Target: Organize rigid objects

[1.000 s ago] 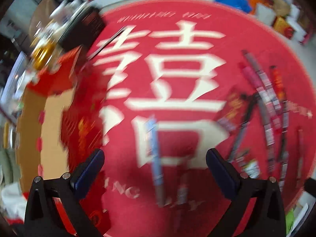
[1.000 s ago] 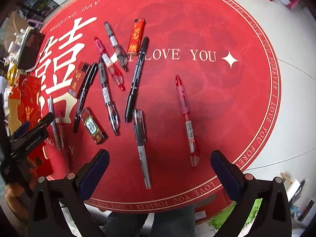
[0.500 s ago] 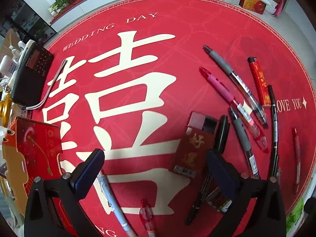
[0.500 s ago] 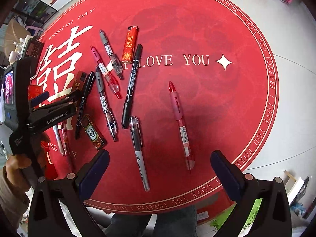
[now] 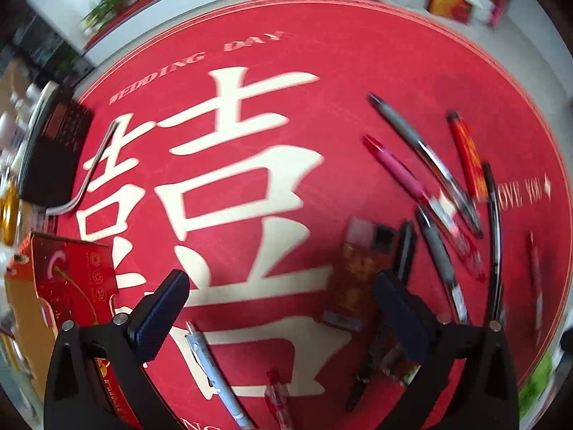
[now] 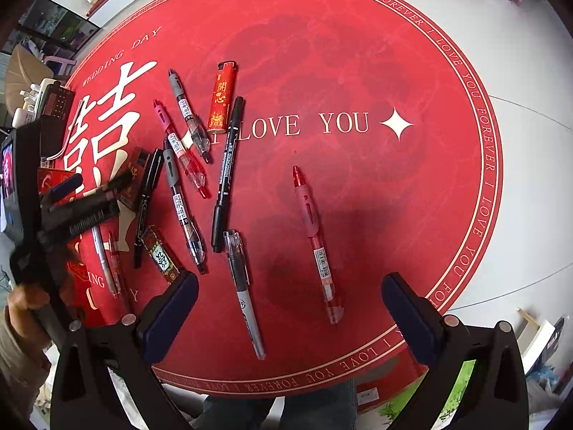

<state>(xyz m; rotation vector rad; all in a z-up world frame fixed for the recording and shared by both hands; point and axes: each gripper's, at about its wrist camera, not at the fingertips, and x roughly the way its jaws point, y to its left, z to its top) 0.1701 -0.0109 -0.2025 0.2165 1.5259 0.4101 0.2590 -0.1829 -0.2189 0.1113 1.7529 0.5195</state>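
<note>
Sorting looks barely begun: both the left gripper (image 5: 279,308) and right gripper (image 6: 290,308) gape wide, holding nothing. Pens (image 6: 181,215) and lighters (image 6: 222,98) lie scattered ahead of their fingertips.

Both wrist views look steeply down on the round red surface (image 6: 358,53). Left view sits low over the big white character (image 5: 229,186); right view sits higher, nearer the front edge. Both share the pen cluster (image 6: 186,165).

round red tablecloth (image 6: 358,71) showing cream lettering, red lighter (image 6: 222,98) wearing gold characters, pink-gripped red pen (image 6: 311,229), black marker pen (image 6: 227,172)
</note>
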